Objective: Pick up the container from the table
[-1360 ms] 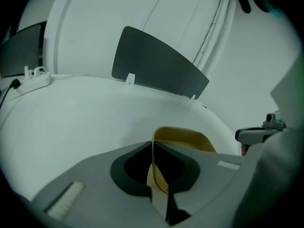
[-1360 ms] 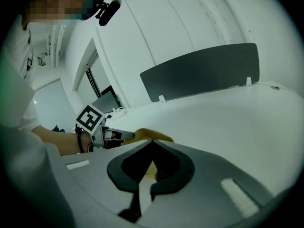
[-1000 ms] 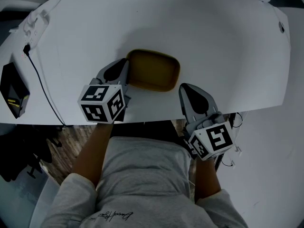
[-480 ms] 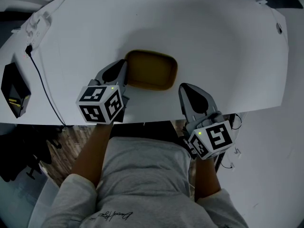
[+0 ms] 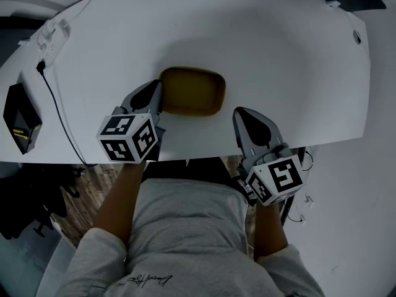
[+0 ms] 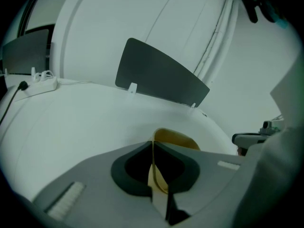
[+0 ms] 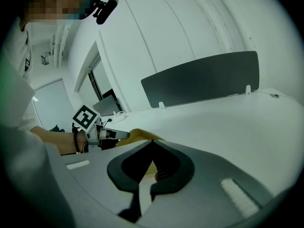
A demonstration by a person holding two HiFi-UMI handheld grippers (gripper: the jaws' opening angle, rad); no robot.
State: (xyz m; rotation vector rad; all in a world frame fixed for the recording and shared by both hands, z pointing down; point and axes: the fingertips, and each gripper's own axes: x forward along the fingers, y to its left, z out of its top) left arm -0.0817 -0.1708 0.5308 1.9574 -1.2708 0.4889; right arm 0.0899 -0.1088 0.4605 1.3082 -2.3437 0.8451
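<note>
Mustard-yellow container (image 5: 192, 91) lies mid-bench (image 5: 284, 54) towards the near edge, long axis left to right. Left gripper (image 5: 159, 90) is clenched on its left rim, the thin wall pinched between the jaws. Right gripper (image 5: 240, 113) is closed on nothing, just off the near right corner and apart from it. Black cable (image 5: 57, 113) and black box (image 5: 18, 117) lie well left, so a straight lift looks unobstructed.

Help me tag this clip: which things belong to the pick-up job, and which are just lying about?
Job: yellow container; left claw, shut on its rim; right claw, shut and empty; white table.
Lying about: black box; cable; power strip; dark divider panel.
</note>
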